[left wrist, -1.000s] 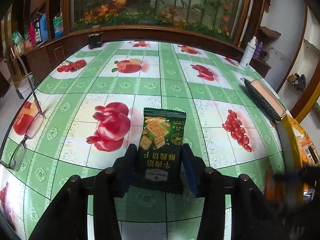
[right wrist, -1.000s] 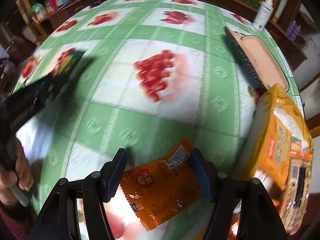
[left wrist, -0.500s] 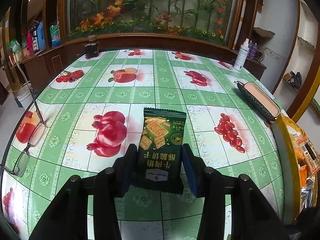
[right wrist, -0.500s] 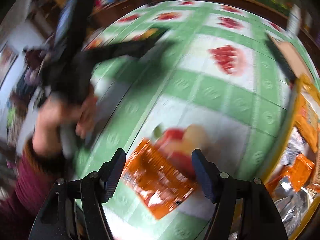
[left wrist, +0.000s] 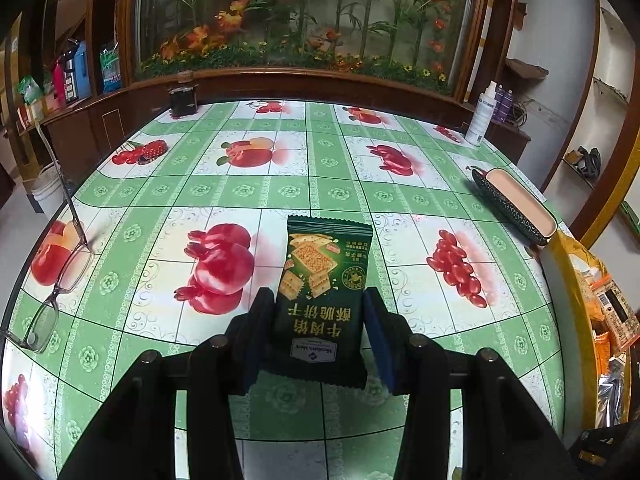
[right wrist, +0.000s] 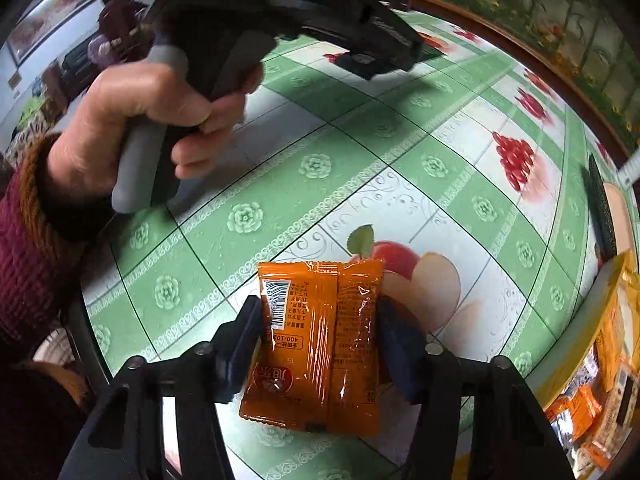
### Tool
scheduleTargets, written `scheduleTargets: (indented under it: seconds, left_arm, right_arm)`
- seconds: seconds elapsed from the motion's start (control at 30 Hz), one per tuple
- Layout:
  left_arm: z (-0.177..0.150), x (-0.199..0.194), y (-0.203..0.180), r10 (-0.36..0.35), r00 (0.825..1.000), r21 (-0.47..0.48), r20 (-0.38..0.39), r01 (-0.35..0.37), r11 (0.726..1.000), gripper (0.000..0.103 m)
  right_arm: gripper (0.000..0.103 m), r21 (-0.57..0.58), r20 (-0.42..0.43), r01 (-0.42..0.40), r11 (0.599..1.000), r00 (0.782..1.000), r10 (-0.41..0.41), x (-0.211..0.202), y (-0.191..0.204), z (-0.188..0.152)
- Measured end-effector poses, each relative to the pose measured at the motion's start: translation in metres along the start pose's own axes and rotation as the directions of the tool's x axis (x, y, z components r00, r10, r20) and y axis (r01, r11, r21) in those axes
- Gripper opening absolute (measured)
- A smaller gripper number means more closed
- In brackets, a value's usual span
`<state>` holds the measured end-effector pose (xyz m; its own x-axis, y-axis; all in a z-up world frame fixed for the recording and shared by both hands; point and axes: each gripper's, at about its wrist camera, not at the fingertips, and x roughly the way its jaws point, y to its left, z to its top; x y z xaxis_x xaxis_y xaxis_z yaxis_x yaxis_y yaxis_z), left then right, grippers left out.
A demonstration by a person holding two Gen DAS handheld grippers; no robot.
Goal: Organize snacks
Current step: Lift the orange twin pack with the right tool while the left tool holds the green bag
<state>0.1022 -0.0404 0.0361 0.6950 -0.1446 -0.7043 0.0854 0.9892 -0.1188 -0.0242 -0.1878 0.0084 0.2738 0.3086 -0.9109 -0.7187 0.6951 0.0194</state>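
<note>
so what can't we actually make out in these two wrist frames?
- Left wrist view: yellow snack bag cut off by the right edge; contents mostly out of frame.
- Left wrist view: green cracker packet lower sides hidden by the left gripper.
- Right wrist view: orange snack packet shows its back; brand unreadable.
- Right wrist view: glasses case cropped at the edge.

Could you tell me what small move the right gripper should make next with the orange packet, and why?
Probably lower the orange packet onto the tablecloth beside the green cracker packet. The right gripper has its jaws shut on it above bare cloth, and the left gripper holds the green one nearby, which suggests lining them up.
</note>
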Motion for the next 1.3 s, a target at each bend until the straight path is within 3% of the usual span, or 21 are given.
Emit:
scheduleTargets:
  seconds: [0.17,0.27,0.37,0.63,0.9,1.2,1.3]
  left_arm:
    - [0.0,0.0,-0.002,0.003,1.0,0.003,0.003,-0.003,1.0,0.045]
    - [0.001,-0.002,0.001,0.002,1.0,-0.008,0.007,-0.002,1.0,0.045]
    - [0.001,-0.003,0.002,0.007,1.0,-0.017,0.015,-0.007,1.0,0.045]
    - [0.004,-0.005,0.005,0.009,1.0,-0.03,0.028,-0.008,1.0,0.044]
    - [0.006,-0.007,0.002,-0.01,0.999,-0.029,0.047,0.011,1.0,0.045]
    - [-0.002,-0.008,-0.005,-0.025,0.998,-0.024,0.051,0.026,0.999,0.044]
    - [-0.013,-0.017,-0.008,-0.018,0.999,-0.017,0.041,0.019,1.0,0.044]
  right_arm:
    - [0.05,0.171,0.067,0.027,0.985,0.997,-0.039,0.003,-0.026,0.015]
    - [0.05,0.374,0.143,0.03,0.927,0.986,-0.09,-0.002,-0.06,0.026]
    - [0.05,0.503,0.212,0.03,0.864,0.965,-0.156,-0.004,-0.083,0.042]
    - [0.05,0.635,0.305,0.018,0.773,0.912,-0.272,-0.001,-0.097,0.066]
    - [0.05,0.611,0.363,-0.006,0.791,0.89,-0.274,-0.002,-0.106,0.055]
    - [0.05,0.559,0.393,-0.045,0.828,0.894,-0.217,0.006,-0.092,0.057]
    - [0.05,0.564,0.39,-0.057,0.824,0.898,-0.204,0.009,-0.096,0.056]
